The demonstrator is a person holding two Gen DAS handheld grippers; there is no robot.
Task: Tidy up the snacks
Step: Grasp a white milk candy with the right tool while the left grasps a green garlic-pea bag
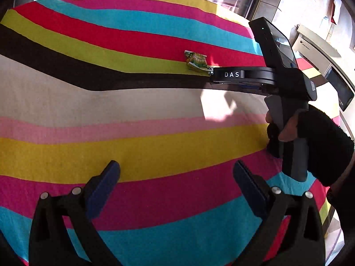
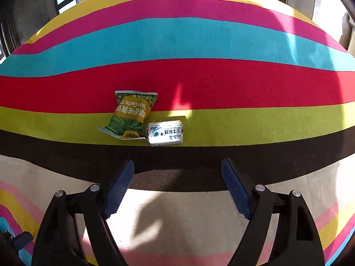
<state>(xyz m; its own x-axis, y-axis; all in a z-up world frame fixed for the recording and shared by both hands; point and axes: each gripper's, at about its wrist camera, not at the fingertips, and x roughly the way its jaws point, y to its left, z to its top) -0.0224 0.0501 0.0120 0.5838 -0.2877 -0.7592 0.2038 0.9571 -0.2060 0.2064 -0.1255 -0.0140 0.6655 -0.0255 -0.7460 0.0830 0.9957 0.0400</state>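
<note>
Both my tools are open and hold nothing: the left gripper [image 1: 176, 177] hangs over the striped cloth [image 1: 66, 102] at the bottom of its frame, and the right gripper [image 2: 177, 173] sits low centre in its own view.

The 2 snacks lie just above it at mid-frame on the lime stripe: a green pea bag [image 2: 131, 115] and a white packet [image 2: 165, 132], touching or nearly so.

The risk, as I judge it, is catching both in 1 pinch, or a crinkly film slipping off my ribbed blue pads [image 2: 118, 190]. The bag is flat and pillowy, the packet small and rounded, the cloth soft and woven.
</note>
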